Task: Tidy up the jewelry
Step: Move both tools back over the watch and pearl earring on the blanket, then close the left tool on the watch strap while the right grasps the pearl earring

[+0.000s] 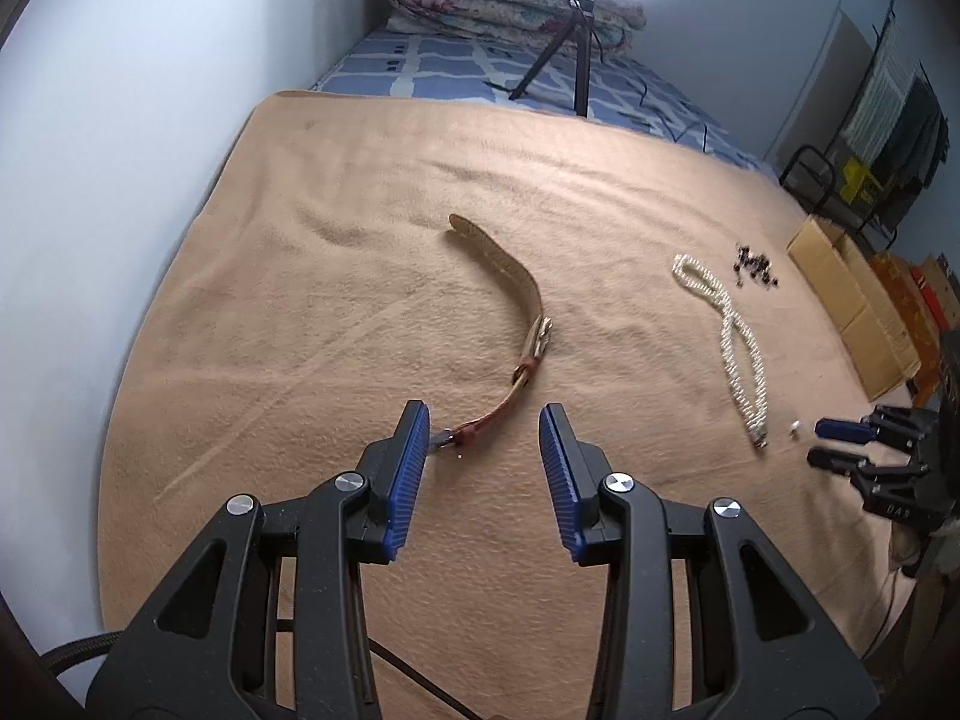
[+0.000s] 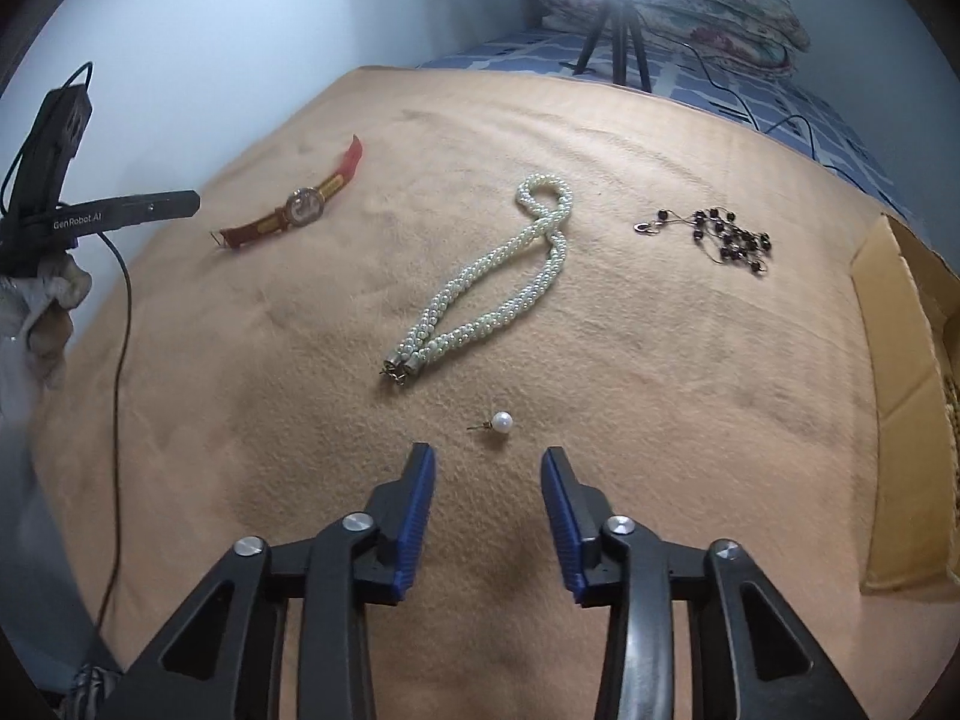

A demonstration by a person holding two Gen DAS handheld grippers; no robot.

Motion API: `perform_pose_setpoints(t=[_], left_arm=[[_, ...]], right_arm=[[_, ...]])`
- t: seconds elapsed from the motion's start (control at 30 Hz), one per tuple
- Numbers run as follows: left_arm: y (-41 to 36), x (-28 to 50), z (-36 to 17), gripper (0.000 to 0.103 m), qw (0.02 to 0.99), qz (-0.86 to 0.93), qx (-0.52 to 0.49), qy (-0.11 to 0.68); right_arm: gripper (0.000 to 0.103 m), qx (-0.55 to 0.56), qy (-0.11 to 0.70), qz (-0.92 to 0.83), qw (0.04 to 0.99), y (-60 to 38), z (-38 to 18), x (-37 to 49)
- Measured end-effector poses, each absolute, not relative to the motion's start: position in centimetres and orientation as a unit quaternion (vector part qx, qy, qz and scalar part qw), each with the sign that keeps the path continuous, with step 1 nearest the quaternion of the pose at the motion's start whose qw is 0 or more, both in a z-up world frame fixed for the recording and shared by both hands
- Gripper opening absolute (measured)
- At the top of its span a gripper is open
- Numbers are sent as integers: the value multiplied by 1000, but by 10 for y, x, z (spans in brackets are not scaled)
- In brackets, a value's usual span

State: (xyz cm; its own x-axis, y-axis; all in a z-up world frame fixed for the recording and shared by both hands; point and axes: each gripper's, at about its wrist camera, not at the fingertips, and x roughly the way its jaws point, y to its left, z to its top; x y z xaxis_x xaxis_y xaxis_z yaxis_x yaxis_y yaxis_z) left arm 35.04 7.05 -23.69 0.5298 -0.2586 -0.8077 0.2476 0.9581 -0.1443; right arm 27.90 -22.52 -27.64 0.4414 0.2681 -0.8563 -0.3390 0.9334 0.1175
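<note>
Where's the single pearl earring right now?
In the right wrist view the pearl earring lies on the tan blanket, just ahead of the right gripper, near the pearl necklace clasp.

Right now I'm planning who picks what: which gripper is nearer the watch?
Left. The left gripper is right at the watch strap's near end; the right gripper is beyond the pearl necklace, by the pearl earring.
</note>
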Motion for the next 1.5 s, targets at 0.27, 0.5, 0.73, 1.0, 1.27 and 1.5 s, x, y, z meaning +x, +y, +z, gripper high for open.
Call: perform_pose_setpoints(t=[0.27, 0.5, 0.73, 1.0, 1.27, 1.5], left_arm=[[65, 361, -249, 38, 871, -149, 20, 468], [65, 364, -250, 38, 874, -147, 19, 463], [62, 370, -253, 38, 872, -148, 28, 466], [57, 377, -264, 38, 866, -152, 43, 474], [51, 386, -273, 38, 864, -154, 48, 477], [34, 387, -271, 38, 861, -178, 42, 475]], right_arm=[[28, -23, 500, 182, 846, -223, -284, 290], [28, 32, 520, 169, 837, -229, -284, 292], [28, 35, 524, 163, 835, -218, -288, 302], [17, 4, 524, 150, 839, -207, -293, 311], [6, -36, 519, 151, 840, -200, -292, 311], [6, -43, 517, 153, 841, -199, -290, 308]])
